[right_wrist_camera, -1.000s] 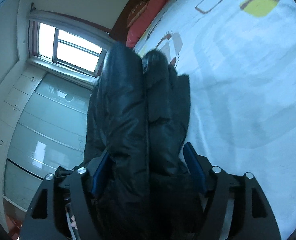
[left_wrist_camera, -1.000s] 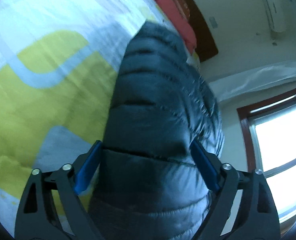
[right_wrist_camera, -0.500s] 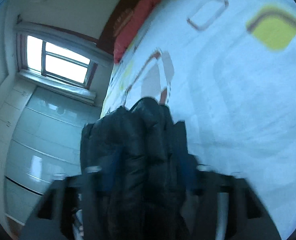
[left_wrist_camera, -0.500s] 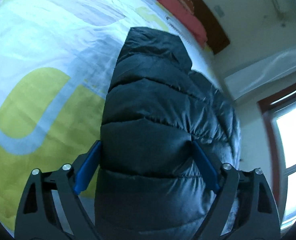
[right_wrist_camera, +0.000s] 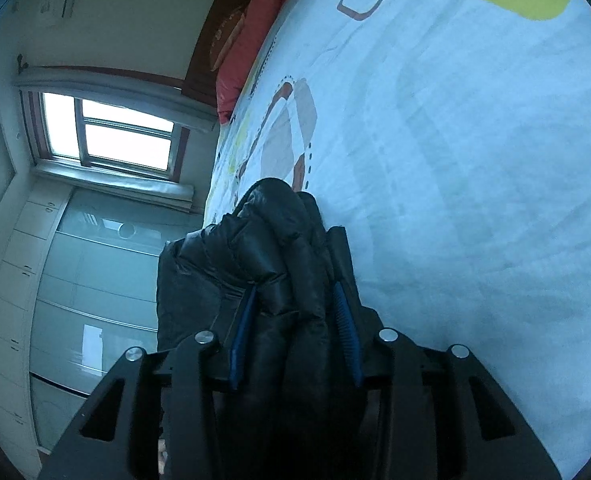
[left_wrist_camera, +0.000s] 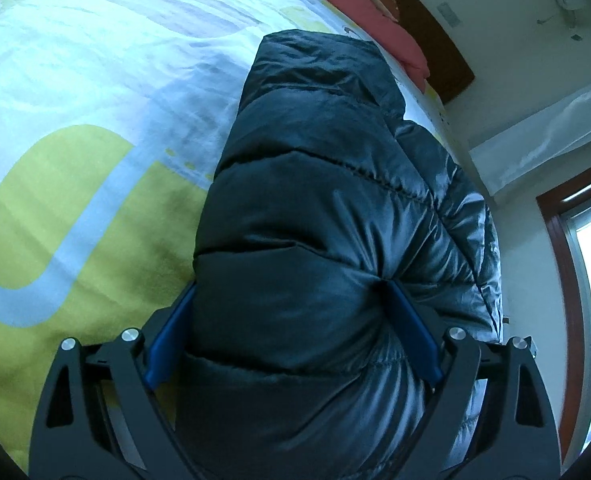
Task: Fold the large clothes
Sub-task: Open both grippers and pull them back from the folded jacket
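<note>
A dark quilted puffer jacket [left_wrist_camera: 327, 216] lies bunched on the bed, stretching away from my left gripper [left_wrist_camera: 291, 284]. The left jaws with blue pads are clamped on a thick fold of it. In the right wrist view the same jacket [right_wrist_camera: 279, 252] shows as a narrow black bundle. My right gripper [right_wrist_camera: 293, 292] is shut on its folded edge, blue pads pressed to both sides. The jacket part inside both grips hides the fingertips.
The bed sheet [left_wrist_camera: 95, 92] is pale blue with yellow-green and brown shapes; it also shows in the right wrist view [right_wrist_camera: 475, 160]. Red pillows [left_wrist_camera: 359, 12] lie against a dark wooden headboard. A window [right_wrist_camera: 115, 136] and glass-front wardrobe [right_wrist_camera: 87, 280] stand beside the bed.
Both grippers have lowered the jacket toward the bed. The jacket now lies flatter and shorter in the right view. The right jaws have closed tighter on it.
</note>
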The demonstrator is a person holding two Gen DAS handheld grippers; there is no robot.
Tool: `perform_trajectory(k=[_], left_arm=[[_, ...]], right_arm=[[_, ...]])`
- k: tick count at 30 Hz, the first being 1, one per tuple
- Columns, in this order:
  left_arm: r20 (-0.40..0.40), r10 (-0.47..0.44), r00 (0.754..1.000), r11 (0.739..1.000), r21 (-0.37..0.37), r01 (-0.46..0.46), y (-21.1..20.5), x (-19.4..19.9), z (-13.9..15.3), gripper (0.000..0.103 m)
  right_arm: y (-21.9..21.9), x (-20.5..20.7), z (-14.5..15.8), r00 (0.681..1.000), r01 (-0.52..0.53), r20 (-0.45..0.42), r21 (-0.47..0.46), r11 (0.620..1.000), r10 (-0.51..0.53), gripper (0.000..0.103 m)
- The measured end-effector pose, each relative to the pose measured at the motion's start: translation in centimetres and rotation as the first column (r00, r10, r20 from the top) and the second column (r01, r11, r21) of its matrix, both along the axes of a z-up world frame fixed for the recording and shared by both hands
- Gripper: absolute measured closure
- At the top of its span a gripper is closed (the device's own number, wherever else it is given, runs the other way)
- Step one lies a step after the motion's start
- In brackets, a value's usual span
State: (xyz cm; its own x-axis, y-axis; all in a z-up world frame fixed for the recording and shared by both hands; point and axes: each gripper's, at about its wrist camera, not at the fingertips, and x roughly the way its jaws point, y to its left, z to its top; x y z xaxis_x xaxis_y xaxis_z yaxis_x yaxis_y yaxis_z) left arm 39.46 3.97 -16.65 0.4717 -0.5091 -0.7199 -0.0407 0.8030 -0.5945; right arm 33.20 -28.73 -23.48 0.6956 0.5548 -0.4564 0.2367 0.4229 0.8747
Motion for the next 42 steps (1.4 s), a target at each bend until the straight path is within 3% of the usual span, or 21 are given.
perform_trajectory(k=[6,11,16,19,24,27,31,37,42], left_arm=[[-0.004,-0.004,1.000,1.000,-0.015,0.004,1.2,-0.6,1.1,0.011],[0.040,-0.024,0.999,1.000,0.004,0.024,2.5,-4.1,2.4,0.011],[0.011,-0.018,1.000,0.997,-0.073,0.019,4.2,-9.1,2.0,0.010],[-0.014,-0.003,1.000,0.992,-0.124,0.001,4.8,-12.3,1.1,0.009],[-0.036,-0.002,0.999,0.984,-0.180,-0.005,4.4,-15.6,-0.3,0.009],[-0.014,-0.026,1.000,0.989,-0.148,0.024,3.5,-15.7,-0.4,0.023],[-0.016,-0.023,1.000,0.994,-0.105,0.021,3.1,-15.5,-0.1,0.022],[0.032,0.014,0.999,0.997,0.069,-0.016,3.0,-17.5,1.7,0.012],[0.058,0.046,0.997,0.980,0.191,-0.056,3.3,-19.8,3.3,0.012]], right_arm=[[-0.2,-2.5,1.0,1.000,0.012,-0.013,-0.028,1.000,-0.012,0.041],[0.1,-6.0,2.4,1.000,0.018,-0.002,-0.038,0.999,-0.018,0.040],[1.9,-10.7,3.7,1.000,-0.002,0.015,-0.033,0.999,0.002,0.039],[3.6,-13.6,4.2,1.000,-0.011,0.019,-0.057,0.998,0.012,0.031],[5.7,-15.8,3.0,1.000,-0.017,-0.019,-0.053,0.998,0.016,0.031],[5.8,-15.6,1.4,0.998,-0.009,-0.060,-0.008,1.000,0.008,0.045],[5.9,-16.0,1.3,0.998,0.013,-0.056,0.004,1.000,-0.013,0.045],[5.4,-19.4,2.2,0.997,0.050,-0.063,-0.032,0.998,-0.052,0.041],[5.7,-22.8,3.9,0.994,0.077,-0.067,-0.156,0.985,-0.088,0.041]])
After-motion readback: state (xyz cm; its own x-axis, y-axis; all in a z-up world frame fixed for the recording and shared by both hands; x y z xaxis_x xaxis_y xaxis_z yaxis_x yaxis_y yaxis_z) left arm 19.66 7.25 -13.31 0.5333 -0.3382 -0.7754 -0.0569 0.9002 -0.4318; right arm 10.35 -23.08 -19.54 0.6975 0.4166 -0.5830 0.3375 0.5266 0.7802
